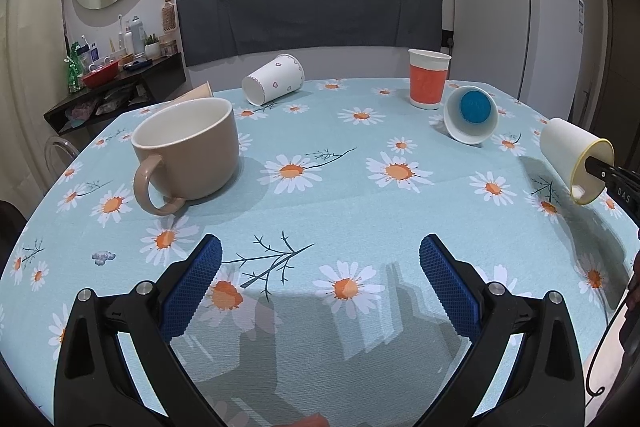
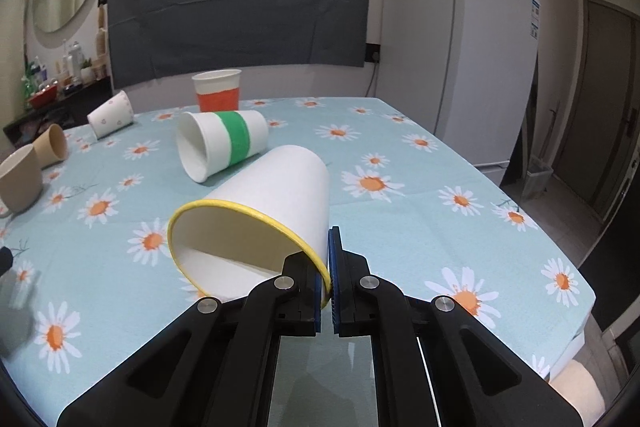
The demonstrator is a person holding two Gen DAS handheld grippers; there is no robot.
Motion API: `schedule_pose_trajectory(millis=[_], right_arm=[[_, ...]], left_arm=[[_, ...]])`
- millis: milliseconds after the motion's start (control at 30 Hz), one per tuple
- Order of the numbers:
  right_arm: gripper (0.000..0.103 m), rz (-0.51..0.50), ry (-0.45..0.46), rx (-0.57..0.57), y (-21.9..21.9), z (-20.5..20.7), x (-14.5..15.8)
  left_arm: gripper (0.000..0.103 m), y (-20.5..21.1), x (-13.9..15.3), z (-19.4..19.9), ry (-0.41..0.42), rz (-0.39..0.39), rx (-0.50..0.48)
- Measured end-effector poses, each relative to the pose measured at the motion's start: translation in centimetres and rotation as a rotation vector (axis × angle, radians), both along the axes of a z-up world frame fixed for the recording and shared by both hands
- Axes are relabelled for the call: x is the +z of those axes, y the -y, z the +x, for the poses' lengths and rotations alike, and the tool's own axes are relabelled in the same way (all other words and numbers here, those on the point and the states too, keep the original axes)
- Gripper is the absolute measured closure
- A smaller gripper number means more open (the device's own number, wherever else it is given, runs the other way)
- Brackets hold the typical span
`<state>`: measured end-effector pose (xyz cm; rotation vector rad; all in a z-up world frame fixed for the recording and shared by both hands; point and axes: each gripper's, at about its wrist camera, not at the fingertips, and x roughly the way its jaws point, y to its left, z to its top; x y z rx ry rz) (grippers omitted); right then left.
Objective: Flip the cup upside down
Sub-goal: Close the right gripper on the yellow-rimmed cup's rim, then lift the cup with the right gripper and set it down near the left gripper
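A white paper cup with a yellow rim [image 2: 264, 211] lies tilted on its side, mouth toward the camera, just above the daisy tablecloth. My right gripper [image 2: 329, 267] is shut on its rim wall, one finger inside and one outside. The same cup shows at the far right of the left wrist view [image 1: 572, 155], with a black finger reaching into its mouth. My left gripper [image 1: 320, 267] is open and empty, low over the near part of the table.
A beige mug [image 1: 192, 151] stands upright at left. A heart-print cup [image 1: 274, 79] and a green-banded cup [image 2: 222, 143] lie on their sides. An orange-banded cup [image 1: 427, 79] stands upright at the back. A white fridge [image 2: 456, 59] stands beyond the table's right edge.
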<state>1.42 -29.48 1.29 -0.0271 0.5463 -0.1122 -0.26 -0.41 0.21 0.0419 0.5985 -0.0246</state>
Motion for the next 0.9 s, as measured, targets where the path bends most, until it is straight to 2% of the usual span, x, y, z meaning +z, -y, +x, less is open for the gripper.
schedule_pose_trajectory(millis=[233, 433, 700, 900], right_arm=[[0.099, 0.02, 0.0, 0.115, -3.6, 1.2, 1.4], [0.099, -0.011, -0.005, 0.22, -8.1, 3.0, 2.4], [0.099, -0.012, -0.046, 0.325, -12.7, 5.3, 1.9], [0.099, -0.054, -0.065, 0.344, -15.6, 7.2, 1.4]], left_arm=[[0.006, -0.1, 0.1, -0.3, 0.011, -0.004, -0.005], [0.006, 0.0, 0.2, -0.6, 0.022, 0.001, -0.005], [0.006, -0.1, 0.4, -0.8, 0.025, 0.0, 0.007], [0.006, -0.1, 0.4, -0.7, 0.026, 0.0, 0.008]])
